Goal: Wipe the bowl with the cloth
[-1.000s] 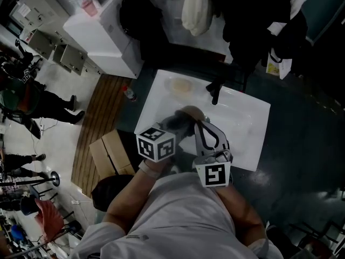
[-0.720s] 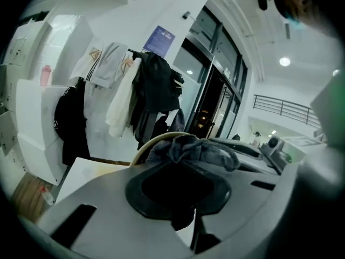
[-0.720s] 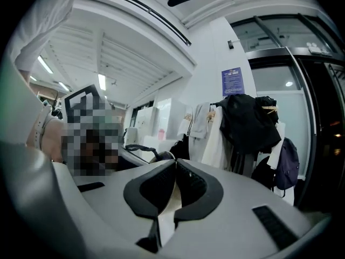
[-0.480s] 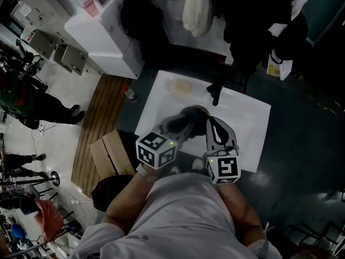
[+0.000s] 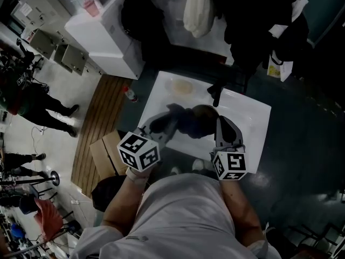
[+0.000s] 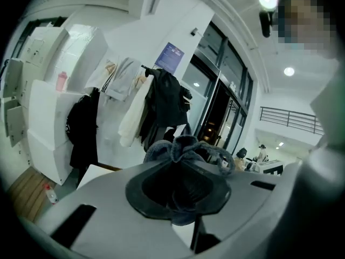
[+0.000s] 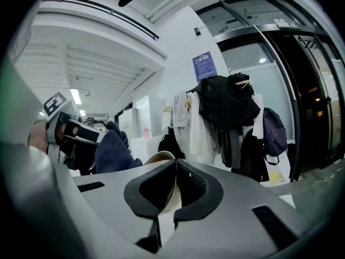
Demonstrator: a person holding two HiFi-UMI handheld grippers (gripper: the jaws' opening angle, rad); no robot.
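Your left gripper (image 5: 160, 124) is clamping the dark cloth (image 5: 186, 121), which is pressing against the bowl (image 5: 207, 112). Your right gripper (image 5: 222, 122) is pinching the bowl's rim over the white table (image 5: 254, 117).

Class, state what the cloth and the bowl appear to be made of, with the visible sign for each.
Cloth: probably soft terry or microfibre, dark blue-grey; it looks fuzzy and bunches in folds.
Bowl: rigid, thin cream rim, matt; plastic or ceramic, cannot tell which.
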